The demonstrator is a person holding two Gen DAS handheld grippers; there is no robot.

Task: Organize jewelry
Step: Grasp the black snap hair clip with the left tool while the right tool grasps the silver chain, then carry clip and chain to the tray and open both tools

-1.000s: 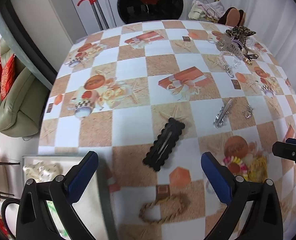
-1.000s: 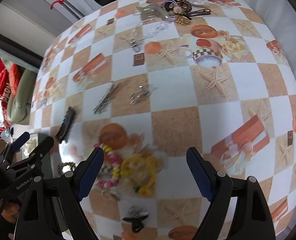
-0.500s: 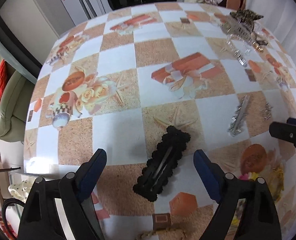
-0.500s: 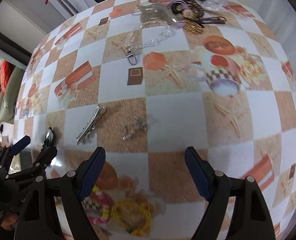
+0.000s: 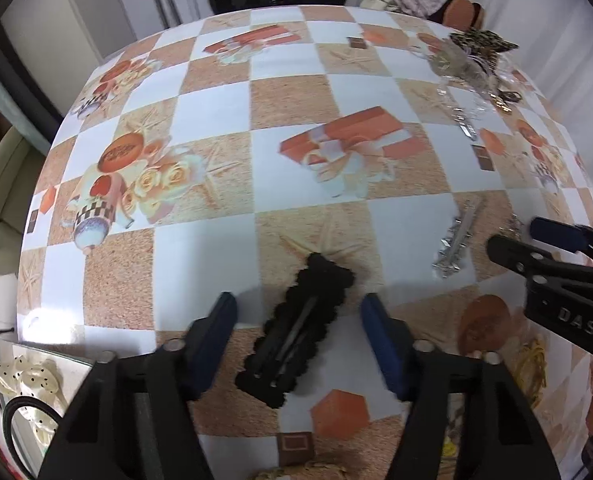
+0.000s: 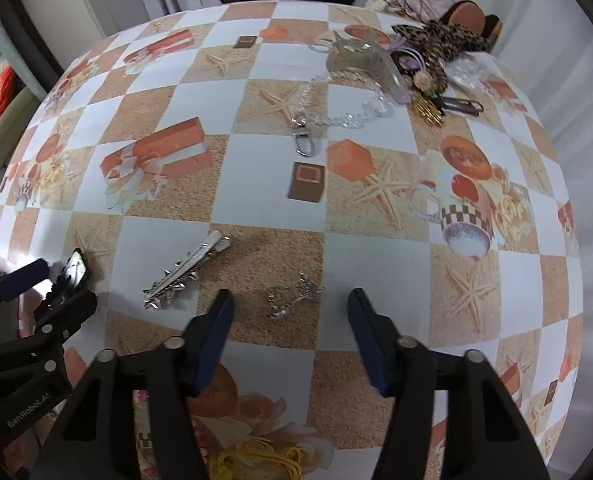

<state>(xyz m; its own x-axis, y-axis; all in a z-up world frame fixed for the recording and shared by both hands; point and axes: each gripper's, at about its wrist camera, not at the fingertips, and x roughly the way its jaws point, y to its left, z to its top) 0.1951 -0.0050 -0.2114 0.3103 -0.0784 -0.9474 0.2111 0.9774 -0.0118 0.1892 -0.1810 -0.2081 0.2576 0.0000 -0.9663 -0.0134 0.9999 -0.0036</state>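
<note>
A black scalloped hair clip (image 5: 296, 330) lies on the patterned tablecloth, between the open fingers of my left gripper (image 5: 298, 310), which straddles it low over the table. My right gripper (image 6: 290, 306) is open, with a small silver jewelry piece (image 6: 294, 295) lying between its fingertips. A silver hair clip (image 6: 186, 272) lies just to its left and also shows in the left wrist view (image 5: 456, 242). The right gripper shows at the right edge of the left wrist view (image 5: 536, 236).
A pile of hair accessories with a clear chain (image 6: 336, 114) and a leopard bow (image 6: 442, 40) sits at the far right of the table. A yellow cord (image 6: 256, 460) lies near me. A tray with white bows (image 5: 28, 384) stands off the table's left edge.
Both grippers moved forward and down. The left one now straddles the black clip; the right one came up to the small silver piece. Both have narrowed slightly but stay open.
</note>
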